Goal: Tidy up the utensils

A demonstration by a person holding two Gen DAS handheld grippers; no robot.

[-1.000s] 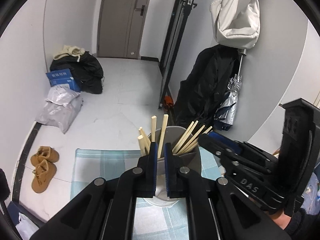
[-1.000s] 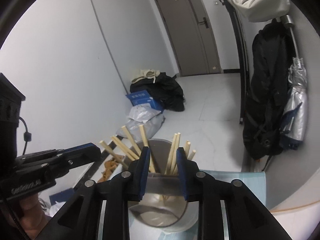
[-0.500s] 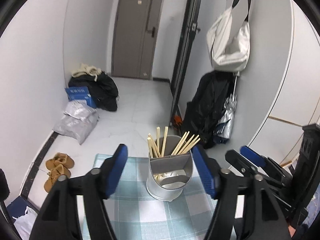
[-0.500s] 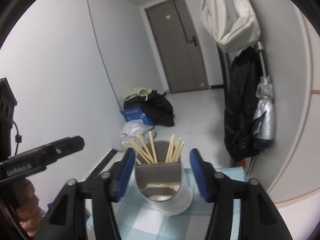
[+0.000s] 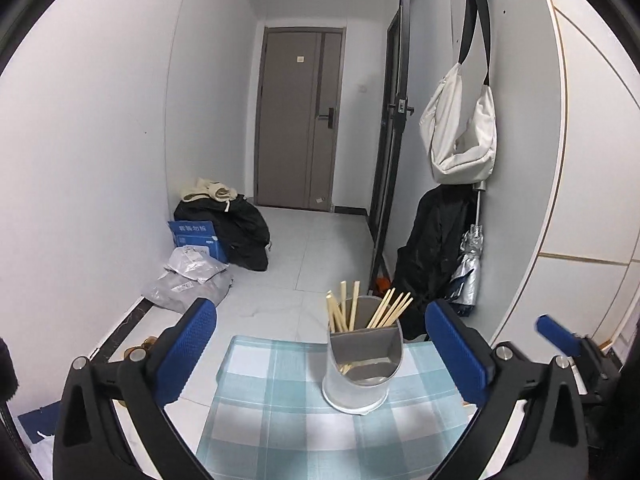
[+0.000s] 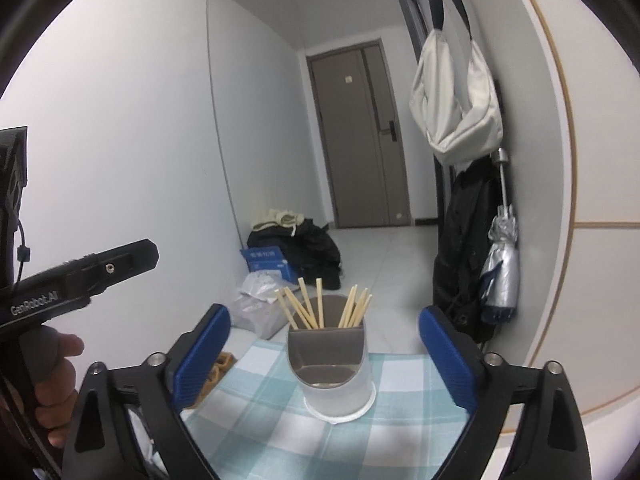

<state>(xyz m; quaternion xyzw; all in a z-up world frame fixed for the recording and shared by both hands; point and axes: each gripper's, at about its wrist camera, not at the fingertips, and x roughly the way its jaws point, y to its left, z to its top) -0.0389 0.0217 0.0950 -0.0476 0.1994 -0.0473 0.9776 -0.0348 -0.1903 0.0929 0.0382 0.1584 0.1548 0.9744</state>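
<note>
Nearest in each wrist view stand the claws themselves. The left claw [image 5: 320, 344] has just been opening and now gapes about as wide as it goes, its blue pads [image 5: 188, 344] well apart on either side of the holder, touching nothing and gripping nothing. The right claw [image 6: 324, 352] has likewise just been opening; its pads [image 6: 446, 360] stand wide with only air between them and the holder. A hand [image 6: 52, 384] grips the handle of the left tool at the left edge of the right wrist view.

Beyond the pads, on the checked cloth [image 5: 280, 420] covering the table, the utensil holder [image 5: 362, 364] stands upright toward the table's far edge. It is a grey metal cup with a divider. The chopsticks [image 5: 348, 312] sit in the rear compartments, one bundle on each side, leaning outward; the front compartment looks empty.

By my judgement the chopsticks are light, stiff and rather slick, apt to swivel if pinched near one end; taking them across the exposed upper part, several together, would be steadier. The holder seems light and could tip if nudged at the rim, so its lower wall is the safer hold.

Farther off lie bags [image 5: 236, 232] on the floor, coats on the wall and a closed door [image 5: 300, 120].
</note>
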